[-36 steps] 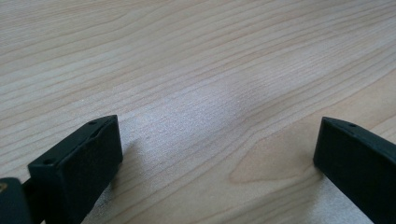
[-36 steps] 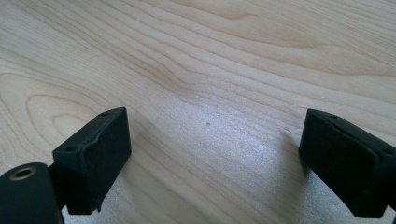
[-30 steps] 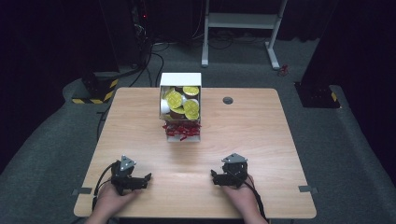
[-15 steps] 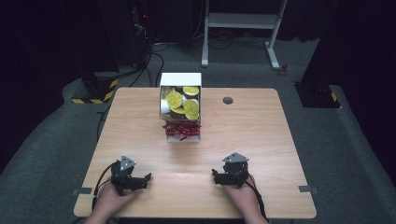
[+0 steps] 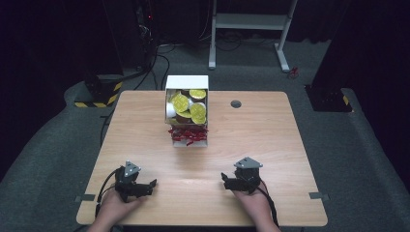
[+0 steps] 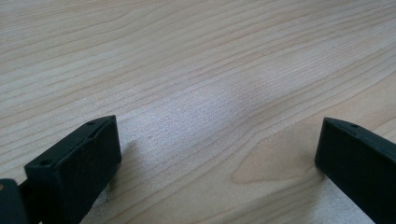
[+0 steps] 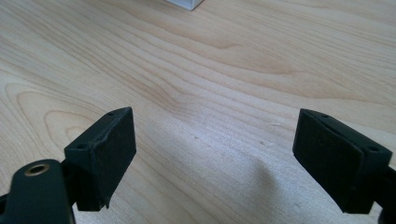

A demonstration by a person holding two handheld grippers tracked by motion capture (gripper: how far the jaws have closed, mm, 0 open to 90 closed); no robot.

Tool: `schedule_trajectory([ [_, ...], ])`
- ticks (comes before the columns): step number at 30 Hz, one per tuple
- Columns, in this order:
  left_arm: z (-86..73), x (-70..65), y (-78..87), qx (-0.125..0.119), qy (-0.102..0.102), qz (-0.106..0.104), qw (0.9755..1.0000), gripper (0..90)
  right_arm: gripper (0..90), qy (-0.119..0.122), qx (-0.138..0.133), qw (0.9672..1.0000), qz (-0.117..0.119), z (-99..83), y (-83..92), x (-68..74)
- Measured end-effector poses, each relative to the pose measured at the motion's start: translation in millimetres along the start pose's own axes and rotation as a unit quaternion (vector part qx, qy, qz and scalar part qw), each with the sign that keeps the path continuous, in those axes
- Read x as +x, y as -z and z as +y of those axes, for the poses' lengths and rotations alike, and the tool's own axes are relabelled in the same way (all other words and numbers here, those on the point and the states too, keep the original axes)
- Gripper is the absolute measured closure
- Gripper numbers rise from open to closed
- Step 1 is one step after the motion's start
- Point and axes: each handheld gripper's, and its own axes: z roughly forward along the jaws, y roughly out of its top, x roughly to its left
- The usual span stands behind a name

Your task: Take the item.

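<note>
Resting low at the bench's (image 5: pixel 270 140) near edge: left gripper (image 5: pixel 145 186) and right gripper (image 5: pixel 228 181), both spread, empty. White box (image 5: pixel 187 87) of yellow-lidded cups (image 5: pixel 181 102) stands ahead, midway between; neither gripper seems nearer.

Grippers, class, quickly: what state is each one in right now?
Left gripper: open, holding nothing.
Right gripper: open, holding nothing.

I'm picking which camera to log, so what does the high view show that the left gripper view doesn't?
High view: the white box of yellow-lidded cups with red shredded paper, the round hole, the floor, and both hands holding the left tool and right tool.
Left gripper view: wood grain close up between its own wide-apart jaws, nothing held.
Both: the wooden table.
</note>
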Motion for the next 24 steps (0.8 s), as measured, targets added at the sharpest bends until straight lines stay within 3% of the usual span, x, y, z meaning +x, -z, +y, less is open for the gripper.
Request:
schedule_trajectory([
  [11,0.0,0.1,0.0,0.000,0.001,0.000,1.0000,0.5,13.6,-0.004,-0.018,0.9998,0.005,3.1,7.3,-0.1],
  [24,0.0,0.0,-0.1,-0.001,0.002,0.000,1.0000,0.5,13.5,0.010,-0.047,0.9987,0.017,9.1,15.7,4.7],
])
